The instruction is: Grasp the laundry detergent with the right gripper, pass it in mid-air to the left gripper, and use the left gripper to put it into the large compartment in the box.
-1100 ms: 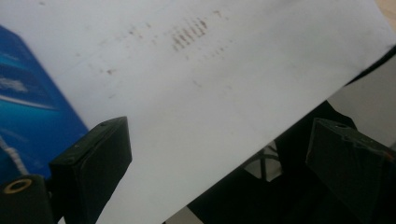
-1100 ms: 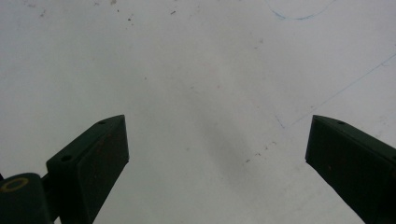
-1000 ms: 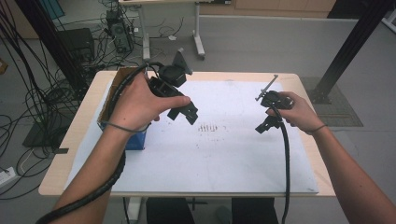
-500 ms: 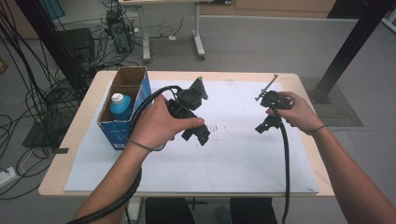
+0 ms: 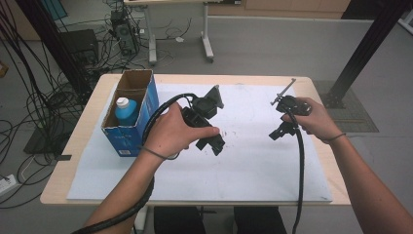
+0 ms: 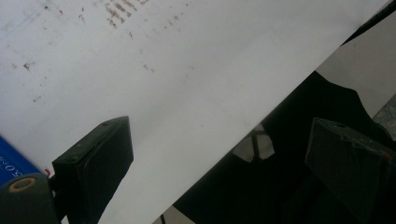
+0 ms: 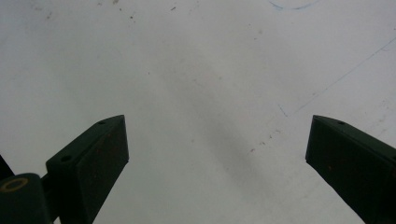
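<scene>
Grey floor surrounds a pale wooden tabletop [image 5: 73,161] in the high view, with tangled cables at the far left of the frame, another desk's legs at the top and a black post at the upper right. Most of the tabletop is covered by a white sheet [image 5: 243,170] bearing faint brown specks near its middle. At the left edge of the sheet stands a blue cardboard box [image 5: 127,129] with its top flaps open, and inside it sits a blue bottle [image 5: 125,112] with a white cap, upright. The left gripper [image 5: 214,146] is held in the left hand [image 5: 173,134] just right of the box, near the centre of the frame, clear of the box and above the sheet; a thick black cable loops from it back along the forearm. In the left gripper view its jaws stand wide apart with nothing between them, over the sheet's edge, and a sliver of the blue box shows at the lower left. The right gripper [image 5: 278,134] is held in the right hand [image 5: 311,117] in the right half of the frame, well apart from the box and bottle. In the right gripper view its jaws are likewise spread wide and empty, above bare white sheet marked with thin lines.
</scene>
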`<control>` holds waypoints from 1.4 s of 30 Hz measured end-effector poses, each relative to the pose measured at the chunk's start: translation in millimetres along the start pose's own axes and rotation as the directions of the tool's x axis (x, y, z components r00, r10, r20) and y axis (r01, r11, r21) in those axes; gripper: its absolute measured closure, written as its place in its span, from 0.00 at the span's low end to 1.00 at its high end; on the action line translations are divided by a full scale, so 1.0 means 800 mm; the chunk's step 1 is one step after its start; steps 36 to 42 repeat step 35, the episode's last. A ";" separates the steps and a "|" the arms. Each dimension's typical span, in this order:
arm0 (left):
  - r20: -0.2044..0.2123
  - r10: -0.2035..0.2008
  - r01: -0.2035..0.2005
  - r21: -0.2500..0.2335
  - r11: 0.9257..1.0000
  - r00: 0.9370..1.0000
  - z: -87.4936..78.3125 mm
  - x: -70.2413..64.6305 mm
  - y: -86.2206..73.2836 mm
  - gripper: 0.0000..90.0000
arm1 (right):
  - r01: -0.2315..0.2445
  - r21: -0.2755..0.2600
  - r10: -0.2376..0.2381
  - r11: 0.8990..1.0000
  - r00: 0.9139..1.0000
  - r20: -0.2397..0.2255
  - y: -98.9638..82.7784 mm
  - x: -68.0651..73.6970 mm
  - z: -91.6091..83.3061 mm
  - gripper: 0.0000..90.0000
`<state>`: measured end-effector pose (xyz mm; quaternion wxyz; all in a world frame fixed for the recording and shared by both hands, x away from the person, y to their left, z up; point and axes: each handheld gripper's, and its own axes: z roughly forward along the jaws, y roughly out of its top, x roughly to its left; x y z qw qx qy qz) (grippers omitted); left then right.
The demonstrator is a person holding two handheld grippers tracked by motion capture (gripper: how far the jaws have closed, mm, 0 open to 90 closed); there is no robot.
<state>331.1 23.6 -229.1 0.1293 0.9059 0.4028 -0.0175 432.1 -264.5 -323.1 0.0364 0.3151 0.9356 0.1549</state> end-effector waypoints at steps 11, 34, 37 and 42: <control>0.005 -0.002 0.002 0.004 1.000 1.000 0.007 0.000 0.000 0.09 | -0.001 0.000 0.001 1.000 1.000 -0.010 0.000 -0.001 0.004 0.07; -0.003 0.002 -0.002 0.021 1.000 1.000 0.008 0.003 -0.008 0.09 | -0.007 0.003 0.007 1.000 1.000 -0.002 0.000 0.005 0.003 0.06; -0.005 0.000 0.000 0.018 1.000 1.000 0.007 0.003 -0.008 0.09 | -0.009 0.002 0.009 1.000 1.000 -0.002 -0.001 0.006 0.001 0.06; -0.005 0.000 0.000 0.018 1.000 1.000 0.007 0.003 -0.008 0.09 | -0.009 0.002 0.009 1.000 1.000 -0.002 -0.001 0.006 0.001 0.06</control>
